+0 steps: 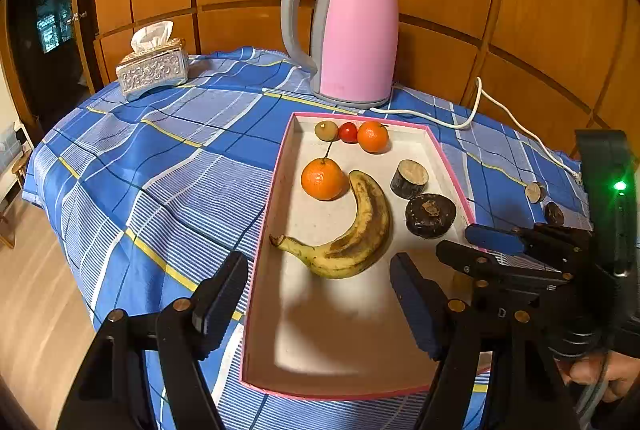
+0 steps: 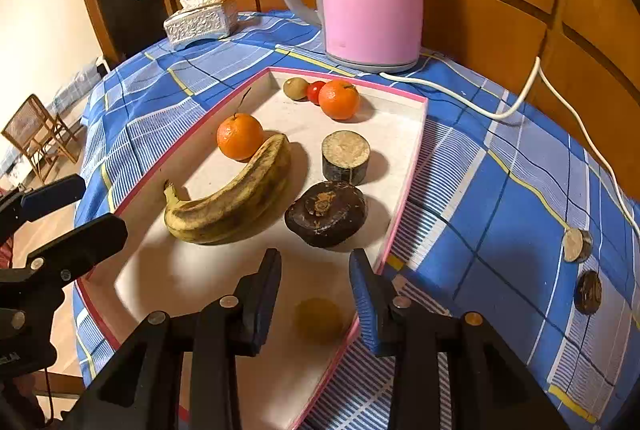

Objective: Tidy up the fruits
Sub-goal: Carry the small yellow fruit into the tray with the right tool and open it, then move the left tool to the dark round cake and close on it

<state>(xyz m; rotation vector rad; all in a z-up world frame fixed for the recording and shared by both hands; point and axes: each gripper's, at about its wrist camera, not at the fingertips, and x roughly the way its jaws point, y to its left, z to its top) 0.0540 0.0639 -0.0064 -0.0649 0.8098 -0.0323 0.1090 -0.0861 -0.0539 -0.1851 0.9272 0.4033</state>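
A: Well, what's that blurred yellowish round thing [image 2: 318,318] between the right tongs [image 2: 316,304]?

B: Hard to tell; spread blades, not touching it, low in frame inside the pink-rimmed white tray [image 2: 404,198].

A: Left tongs [image 1: 318,300]?

B: Spread, empty, below the spotted yellow banana [image 1: 352,230].

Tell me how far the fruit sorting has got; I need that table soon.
Done: the banana, oranges and tomato lie in the pink-rimmed tray. In hand: the right claw hangs over the tray's corner, a small yellowish fruit between its pads, apparently not pinched. Left: two cut pieces on the tablecloth outside the tray. The left claw is open, empty.
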